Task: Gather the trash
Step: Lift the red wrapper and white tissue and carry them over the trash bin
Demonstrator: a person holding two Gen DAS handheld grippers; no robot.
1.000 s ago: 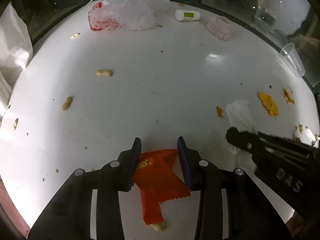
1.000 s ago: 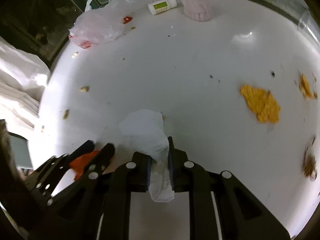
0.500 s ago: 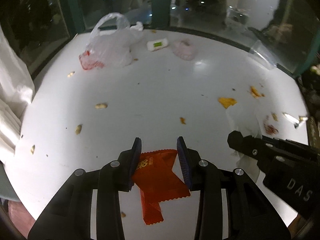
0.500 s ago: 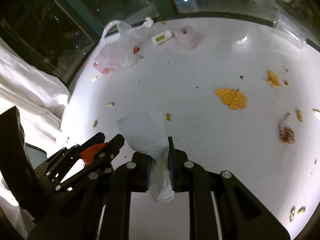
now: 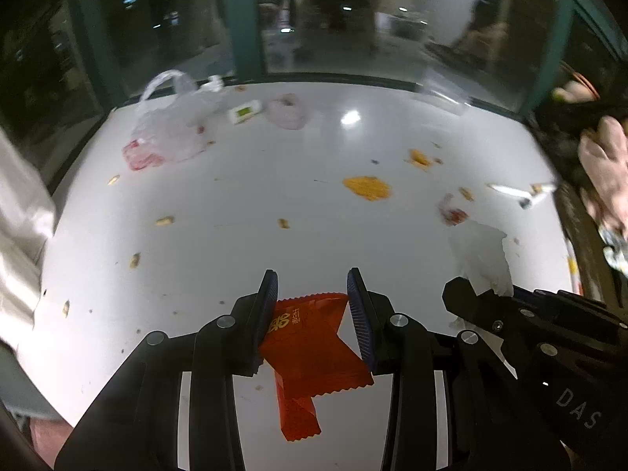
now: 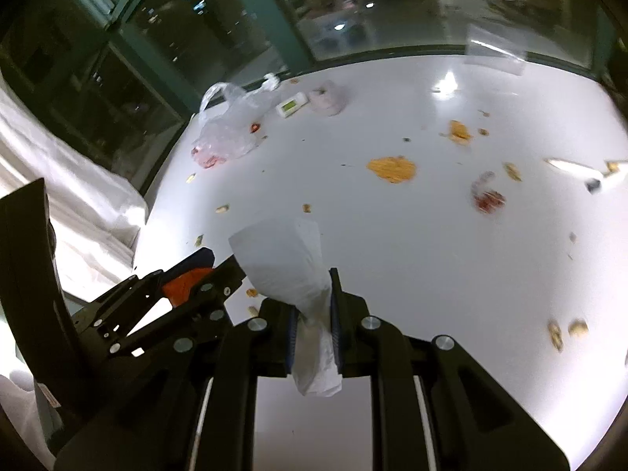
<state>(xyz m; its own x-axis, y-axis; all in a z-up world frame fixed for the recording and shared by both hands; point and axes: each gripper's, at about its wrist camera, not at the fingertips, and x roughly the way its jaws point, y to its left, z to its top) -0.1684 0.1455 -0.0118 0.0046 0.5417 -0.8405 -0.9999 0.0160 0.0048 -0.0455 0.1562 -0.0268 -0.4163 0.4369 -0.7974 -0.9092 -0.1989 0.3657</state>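
Note:
My left gripper [image 5: 313, 298] is shut on a red snack wrapper [image 5: 310, 349] and holds it above the white table [image 5: 314, 196]. The wrapper also shows in the right wrist view [image 6: 184, 284]. My right gripper [image 6: 313, 306] is shut on a crumpled white tissue [image 6: 290, 263], held above the table; the tissue also shows in the left wrist view [image 5: 482, 259], to the right of the left gripper. Loose trash lies on the table: an orange peel [image 6: 391, 168], a small red-and-clear wrapper [image 6: 486, 196] and peanut shells [image 5: 165, 220].
At the back left lie a clear plastic bag [image 5: 172, 125], a small white bottle [image 5: 245, 111] and a pink roll [image 5: 286, 112]. A clear cup [image 6: 496, 53] stands at the back edge. White cloth [image 6: 59, 196] lies left. Dark glass windows stand behind the table.
Both grippers have risen and pulled back from the table with their wrapper and tissue still held. More of the table and the windows is in view.

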